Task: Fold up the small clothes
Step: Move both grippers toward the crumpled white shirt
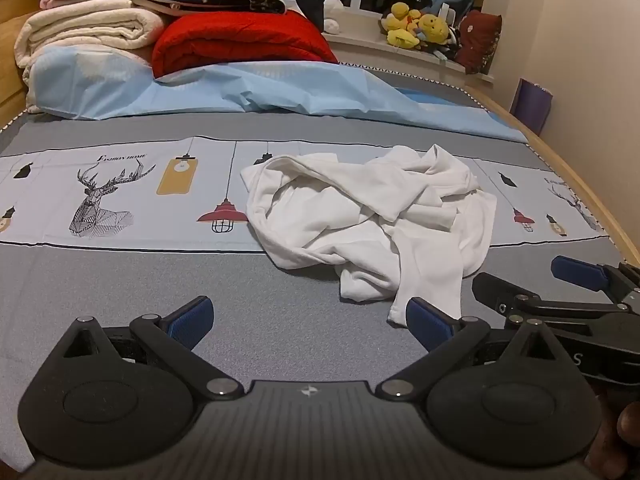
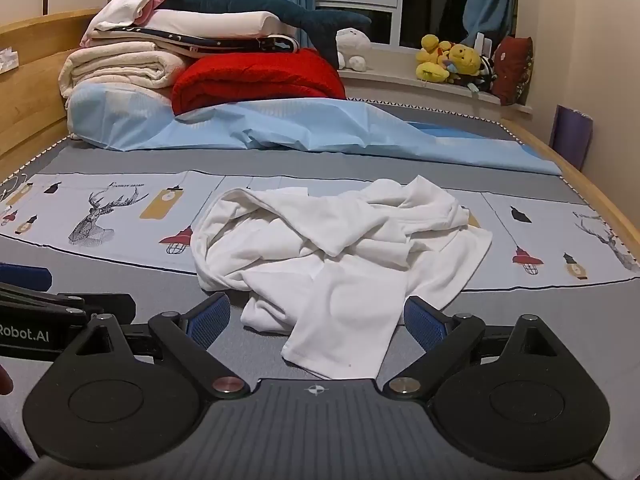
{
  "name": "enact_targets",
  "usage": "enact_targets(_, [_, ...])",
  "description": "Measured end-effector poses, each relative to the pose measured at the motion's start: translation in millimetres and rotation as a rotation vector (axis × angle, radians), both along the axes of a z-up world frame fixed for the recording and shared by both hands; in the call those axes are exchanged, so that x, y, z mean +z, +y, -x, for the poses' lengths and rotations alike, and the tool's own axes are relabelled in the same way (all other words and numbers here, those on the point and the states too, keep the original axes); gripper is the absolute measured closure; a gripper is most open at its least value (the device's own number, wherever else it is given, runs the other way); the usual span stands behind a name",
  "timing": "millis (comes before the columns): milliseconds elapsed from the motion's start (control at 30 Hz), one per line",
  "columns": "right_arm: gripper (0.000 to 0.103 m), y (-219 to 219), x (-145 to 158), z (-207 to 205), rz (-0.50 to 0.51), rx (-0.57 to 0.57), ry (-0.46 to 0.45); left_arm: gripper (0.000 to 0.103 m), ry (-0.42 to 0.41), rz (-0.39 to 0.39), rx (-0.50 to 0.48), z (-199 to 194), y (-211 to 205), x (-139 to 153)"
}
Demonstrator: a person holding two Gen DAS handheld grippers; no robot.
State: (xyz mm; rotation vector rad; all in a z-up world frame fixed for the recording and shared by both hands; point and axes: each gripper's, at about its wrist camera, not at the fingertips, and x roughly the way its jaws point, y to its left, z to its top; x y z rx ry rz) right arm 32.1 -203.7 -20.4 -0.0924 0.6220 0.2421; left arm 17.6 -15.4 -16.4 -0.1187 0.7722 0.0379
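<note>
Ahead of both tools, on the bed point(image 2: 120, 292), the white garment point(image 2: 332, 248) lies crumpled, so you are at the start: nothing is folded yet. Its long side runs across your view, and one flap points back toward your right gripper point(image 2: 316, 322). Your left gripper point(image 1: 308, 322) hovers beside its left edge. Both jaws stand fully wide and hold nothing. Next, I think, you must spread it flat.

We saw a grey bedsheet point(image 1: 120, 280) printed with deer and lamps, a light blue sheet point(image 1: 240, 96), a folded red blanket point(image 1: 240, 40), stacked cream bedding point(image 2: 116, 66), a plush shark point(image 2: 256, 4), yellow stuffed toys point(image 2: 448, 60) on the windowsill.
</note>
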Motion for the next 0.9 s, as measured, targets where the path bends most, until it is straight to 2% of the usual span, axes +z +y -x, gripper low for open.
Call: enact_targets(900, [0.009,0.0,3.0,0.6,-0.013,-0.002,-0.008,0.001,-0.005,-0.015,0.004,0.6,-2.2,3.3])
